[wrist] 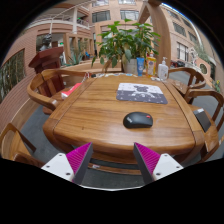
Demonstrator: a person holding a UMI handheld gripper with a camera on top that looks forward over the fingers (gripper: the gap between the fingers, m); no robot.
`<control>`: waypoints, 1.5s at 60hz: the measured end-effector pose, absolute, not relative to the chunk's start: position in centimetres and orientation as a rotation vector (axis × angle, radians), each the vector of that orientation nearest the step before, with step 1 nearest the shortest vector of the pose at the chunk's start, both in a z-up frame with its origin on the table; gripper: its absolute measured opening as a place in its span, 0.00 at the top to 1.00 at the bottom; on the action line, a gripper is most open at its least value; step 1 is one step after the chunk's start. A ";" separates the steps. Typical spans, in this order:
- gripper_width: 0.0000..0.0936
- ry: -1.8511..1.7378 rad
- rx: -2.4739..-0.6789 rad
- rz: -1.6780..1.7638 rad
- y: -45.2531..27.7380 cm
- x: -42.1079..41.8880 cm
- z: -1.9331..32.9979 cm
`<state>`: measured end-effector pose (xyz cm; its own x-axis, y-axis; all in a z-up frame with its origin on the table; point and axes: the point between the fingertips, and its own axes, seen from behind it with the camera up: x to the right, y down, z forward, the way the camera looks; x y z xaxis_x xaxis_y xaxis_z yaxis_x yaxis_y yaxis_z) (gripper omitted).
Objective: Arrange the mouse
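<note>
A black computer mouse (138, 120) lies on the wooden table (90, 118), near its front edge and a little right of centre. A patterned grey mouse mat (142, 93) lies further back on the table, beyond the mouse. My gripper (113, 160) is open and empty, its two pink-padded fingers (79, 158) spread wide, hanging in front of the table's near edge. The mouse is ahead of the fingers, closer to the right one.
Wooden chairs stand around the table: one at the left (45, 90), one at the right (205, 105), one at the near left (15, 145). A potted plant (125, 42) and several bottles (150, 67) stand at the far end. Buildings lie behind.
</note>
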<state>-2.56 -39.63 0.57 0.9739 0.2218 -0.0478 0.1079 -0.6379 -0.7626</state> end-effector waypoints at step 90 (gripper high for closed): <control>0.62 -0.171 -1.861 0.252 -18.0 -4.4 19.2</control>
<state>-4.37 -17.97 19.20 0.9658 0.2445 -0.0863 -0.0097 -0.2986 -0.9543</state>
